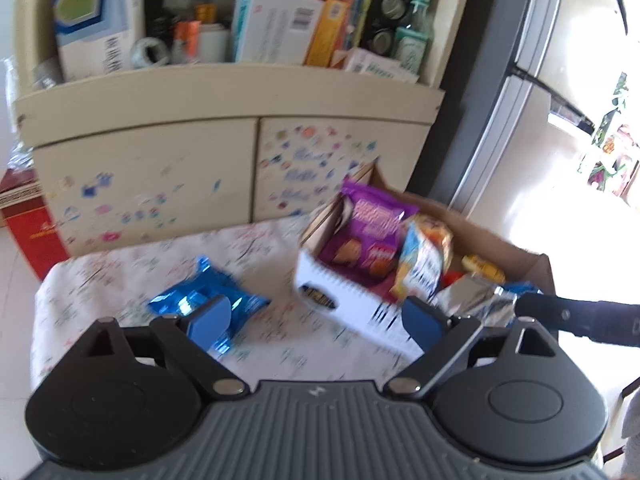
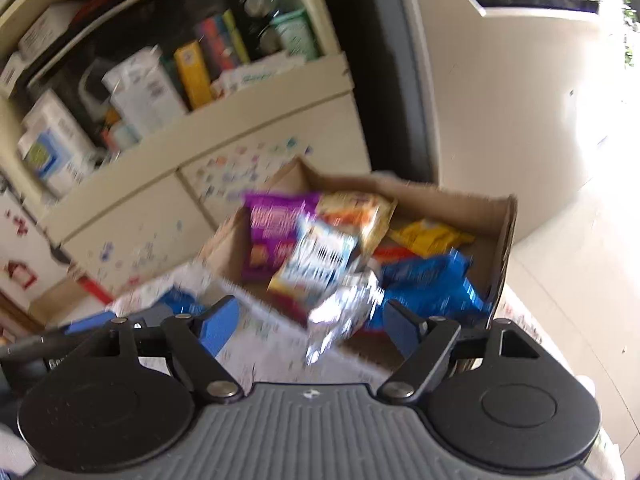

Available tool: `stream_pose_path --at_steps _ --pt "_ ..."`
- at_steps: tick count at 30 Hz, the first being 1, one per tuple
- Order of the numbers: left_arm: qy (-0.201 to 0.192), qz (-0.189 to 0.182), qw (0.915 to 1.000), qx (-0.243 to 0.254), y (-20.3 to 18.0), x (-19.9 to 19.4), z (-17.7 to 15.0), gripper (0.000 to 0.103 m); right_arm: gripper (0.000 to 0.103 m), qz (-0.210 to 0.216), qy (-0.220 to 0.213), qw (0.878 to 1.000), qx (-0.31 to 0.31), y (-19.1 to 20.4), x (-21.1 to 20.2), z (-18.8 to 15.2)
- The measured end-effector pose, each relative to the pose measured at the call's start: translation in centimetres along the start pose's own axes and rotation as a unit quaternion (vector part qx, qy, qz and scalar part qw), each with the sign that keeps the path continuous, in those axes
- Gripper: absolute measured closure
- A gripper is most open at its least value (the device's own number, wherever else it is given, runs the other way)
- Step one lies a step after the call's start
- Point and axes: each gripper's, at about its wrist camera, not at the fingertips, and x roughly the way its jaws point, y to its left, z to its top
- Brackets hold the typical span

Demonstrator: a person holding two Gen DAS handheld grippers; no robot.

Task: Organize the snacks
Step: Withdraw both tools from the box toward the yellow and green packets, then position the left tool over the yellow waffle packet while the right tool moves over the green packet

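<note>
Both tongs, left (image 1: 316, 322) & right (image 2: 308, 326), stand wide apart w/ nothing held; most snacks already collected in cardboard box (image 2: 506, 232) at table's far right corner, one blue packet (image 1: 208, 300) left loose on tablecloth (image 1: 120, 272) nr left edge.

Clothed table (image 1: 120, 280): blue packet (image 1: 208, 300), snack box (image 1: 348, 304).

A glossy blue foil packet (image 1: 208, 300) lies on printed cloth (image 1: 120, 276); at two o'clock, a matt cardboard box (image 2: 460, 208) holds a crinkled silver foil bag (image 2: 344, 312).
</note>
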Motion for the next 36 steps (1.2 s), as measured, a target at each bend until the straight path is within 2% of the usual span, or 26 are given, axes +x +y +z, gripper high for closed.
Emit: stream_pose_path --at_steps 6,15,23,26,36 --pt "0.017 0.018 0.9997 -0.002 2.8 -2.0 -2.3 0.010 0.017 0.013 0.024 0.999 -0.031 1.1 -0.7 -2.4" --pt "0.040 0.050 0.9975 -0.030 6.8 -3.6 -5.1 0.010 0.016 0.013 0.063 0.998 -0.020 0.7 -0.6 -5.5" --pt "0.090 0.083 0.9920 -0.033 8.6 -1.4 -7.4 0.010 0.015 0.024 0.109 0.993 0.050 -0.7 0.7 -7.3" --pt "0.105 0.084 0.9902 -0.037 9.0 -0.7 -8.1 0.010 0.015 0.027 0.127 0.989 0.075 -1.1 1.4 -7.9" --pt "0.133 0.092 0.9864 -0.031 9.7 1.1 -9.5 0.010 0.014 -0.002 0.152 0.987 0.049 0.4 3.8 -9.1"
